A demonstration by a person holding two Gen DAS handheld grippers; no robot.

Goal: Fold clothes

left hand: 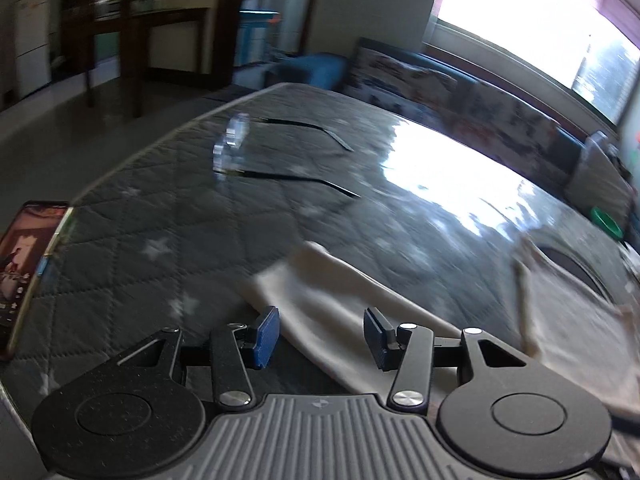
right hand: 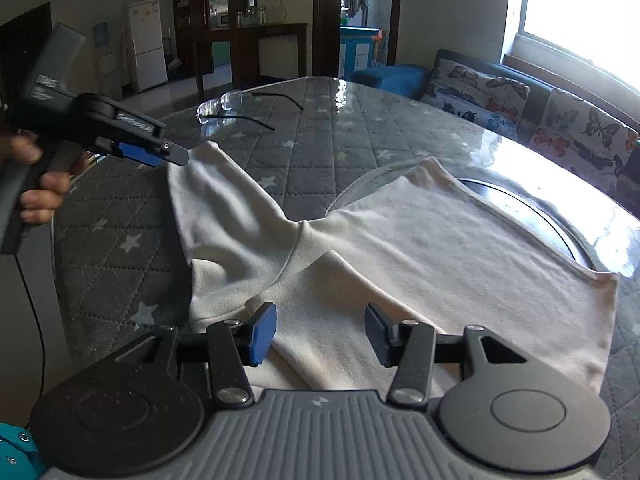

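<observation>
The cream garment (right hand: pixel 400 240) is lying spread on the bench (right hand: pixel 120 240), one sleeve reaching toward the far left edge near the glasses (right hand: pixel 224 106). The right claw (right hand: pixel 320 334) is standing apart above the near fold, clamping nothing. The left claw (left hand: pixel 320 334) is also standing apart, empty, above the sleeve.

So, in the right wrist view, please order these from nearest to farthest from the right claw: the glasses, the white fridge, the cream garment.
1. Cream garment, directly under and ahead of the right claw, spread on the table.
2. Glasses, farther along the table, towards the upper left.
3. White fridge, beyond the table, against the far wall on the left.
</observation>
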